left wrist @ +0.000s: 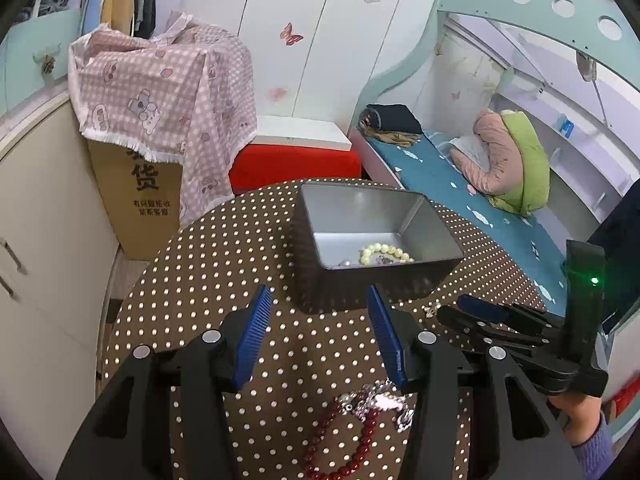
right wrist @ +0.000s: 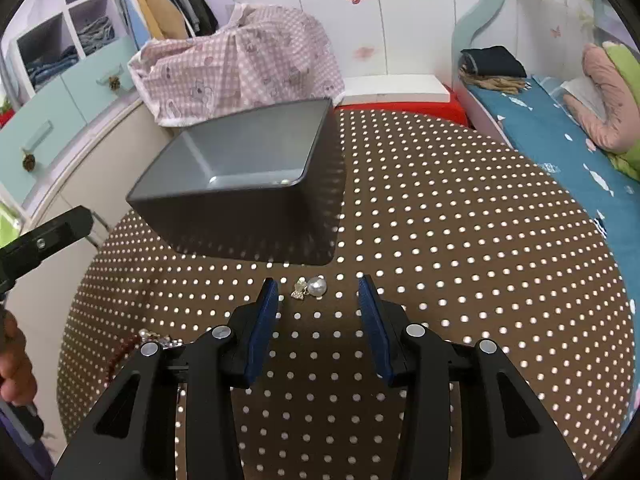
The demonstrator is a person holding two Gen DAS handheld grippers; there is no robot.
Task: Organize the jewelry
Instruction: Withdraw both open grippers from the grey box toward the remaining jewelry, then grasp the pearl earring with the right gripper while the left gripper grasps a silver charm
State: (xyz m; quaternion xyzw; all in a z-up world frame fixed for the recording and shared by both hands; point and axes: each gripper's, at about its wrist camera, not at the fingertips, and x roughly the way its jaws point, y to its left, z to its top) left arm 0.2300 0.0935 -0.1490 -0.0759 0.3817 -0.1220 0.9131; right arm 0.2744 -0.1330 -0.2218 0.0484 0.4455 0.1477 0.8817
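A grey metal box (left wrist: 436, 236) stands on the brown dotted round table (left wrist: 224, 256); it holds a pale bead bracelet (left wrist: 384, 252) and other small pieces. My left gripper (left wrist: 320, 336) is open and empty, in front of the box. A dark red bead bracelet (left wrist: 352, 440) and a silver chain piece (left wrist: 384, 400) lie just below its fingers. In the right wrist view my right gripper (right wrist: 316, 320) is open and empty; a pearl earring (right wrist: 310, 287) lies on the table just ahead between its fingertips, in front of the box (right wrist: 240, 216). The right gripper also shows in the left wrist view (left wrist: 480, 312).
A cardboard carton under a pink checked cloth (left wrist: 168, 88) stands behind the table on the left. A red stool with a white board (left wrist: 296, 160) is behind. A bed with blue sheet (left wrist: 460, 184) lies to the right. Cabinets (right wrist: 60, 100) stand on the left.
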